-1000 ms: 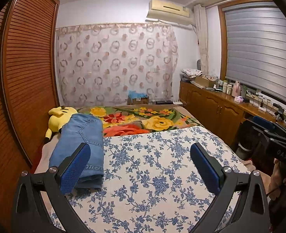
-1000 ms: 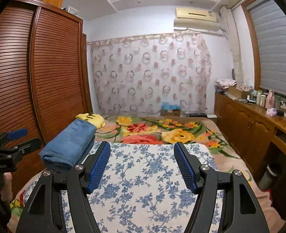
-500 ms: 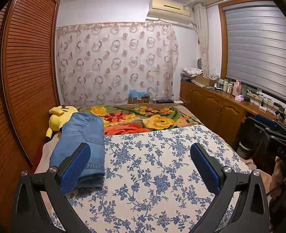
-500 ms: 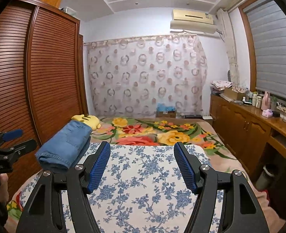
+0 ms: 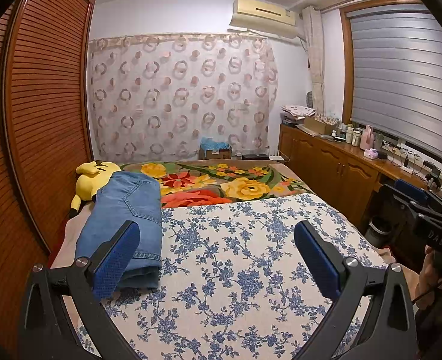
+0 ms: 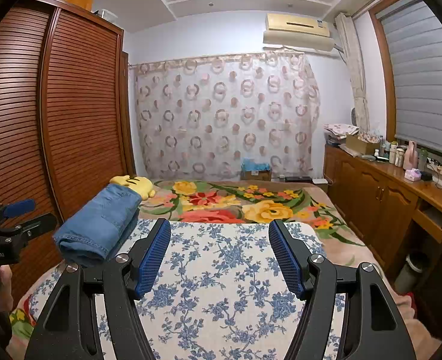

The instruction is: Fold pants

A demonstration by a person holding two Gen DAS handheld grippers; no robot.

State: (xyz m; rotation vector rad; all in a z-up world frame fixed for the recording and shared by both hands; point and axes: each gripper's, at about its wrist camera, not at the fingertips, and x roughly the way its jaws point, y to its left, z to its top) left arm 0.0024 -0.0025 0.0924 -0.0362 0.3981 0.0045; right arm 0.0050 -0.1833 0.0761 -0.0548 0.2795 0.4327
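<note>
Bedroom: we see folded pants (image 5: 125, 210) at the bed's (image 5: 236, 270) left edge, touching a yellow plush (image 5: 90, 177). Left gripper (image 5: 218, 244) and right gripper (image 6: 219, 253) both spread, empty. Lettering unreadable.

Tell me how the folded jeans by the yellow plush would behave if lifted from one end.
The folded jeans are probably floppy: stacked denim layers would likely sag and unfold. They look fairly heavy for their size, and unlikely to roll or slip.
</note>
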